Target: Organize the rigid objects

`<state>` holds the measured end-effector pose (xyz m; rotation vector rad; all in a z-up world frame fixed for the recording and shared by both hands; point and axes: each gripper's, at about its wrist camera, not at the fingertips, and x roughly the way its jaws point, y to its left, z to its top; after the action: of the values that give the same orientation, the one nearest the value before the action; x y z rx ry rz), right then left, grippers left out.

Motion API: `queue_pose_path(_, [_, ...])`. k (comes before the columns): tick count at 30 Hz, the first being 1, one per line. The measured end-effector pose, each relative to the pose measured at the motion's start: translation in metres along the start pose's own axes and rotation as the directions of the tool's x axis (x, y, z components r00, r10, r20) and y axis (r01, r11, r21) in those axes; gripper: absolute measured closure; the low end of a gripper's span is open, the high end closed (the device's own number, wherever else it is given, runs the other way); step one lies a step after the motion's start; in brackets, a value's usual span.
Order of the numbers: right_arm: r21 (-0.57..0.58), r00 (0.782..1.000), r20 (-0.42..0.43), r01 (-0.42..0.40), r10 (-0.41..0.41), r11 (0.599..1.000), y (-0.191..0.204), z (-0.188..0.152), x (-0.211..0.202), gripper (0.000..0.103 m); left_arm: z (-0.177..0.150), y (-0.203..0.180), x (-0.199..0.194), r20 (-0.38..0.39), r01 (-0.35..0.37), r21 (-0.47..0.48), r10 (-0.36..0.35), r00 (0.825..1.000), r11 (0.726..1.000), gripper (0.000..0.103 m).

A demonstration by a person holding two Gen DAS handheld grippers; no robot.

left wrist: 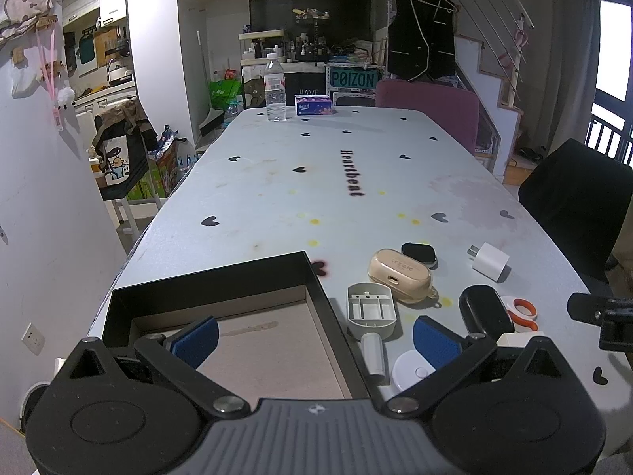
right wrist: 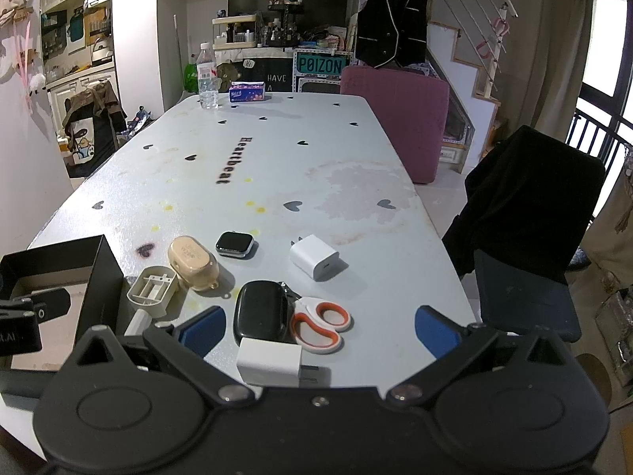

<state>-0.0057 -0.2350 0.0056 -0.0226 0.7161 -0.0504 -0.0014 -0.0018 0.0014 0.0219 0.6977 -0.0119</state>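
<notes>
An open black box [left wrist: 312,277] with a bare brown floor sits at the table's near left; its wall also shows in the right wrist view [right wrist: 105,273]. Right of it lie a grey plastic handle piece [left wrist: 371,310], a beige earbud case [left wrist: 399,275], a smartwatch [right wrist: 234,244], a white charger [right wrist: 314,257], a black case [right wrist: 261,310], orange-handled scissors [right wrist: 320,322], a white cube adapter [right wrist: 269,360] and a white round disc [left wrist: 409,370]. My left gripper [left wrist: 316,342] is open over the box's right wall. My right gripper [right wrist: 320,330] is open above the black case, scissors and adapter.
A water bottle [left wrist: 275,93] and a tissue pack [left wrist: 314,104] stand at the table's far end. A pink chair [right wrist: 395,118] and a black chair [right wrist: 530,213] sit along the right side. The white wall [left wrist: 39,198] is close on the left.
</notes>
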Motion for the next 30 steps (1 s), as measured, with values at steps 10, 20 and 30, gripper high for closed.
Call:
queue_pose_path(10, [0.017,1.0,0.03,0.0,-0.001,1.0,-0.002,0.001,-0.004,0.0,0.0,0.006,-0.003,0.032,-0.002,-0.025,0.003,0.999,1.0,0.0])
queue_pose_path(20, [0.033,0.999,0.053,-0.009,0.007,0.999,-0.004,0.004,-0.005,0.0,0.009,0.035,-0.017,0.093,-0.109,-0.132,0.122,0.988,0.985,0.0])
queue_pose_path(30, [0.055,0.999,0.033,-0.005,0.003,0.998,-0.006,0.004,0.003,0.0,0.008,0.086,-0.012,0.041,-0.284,-0.266,0.306,0.951,0.921,0.0])
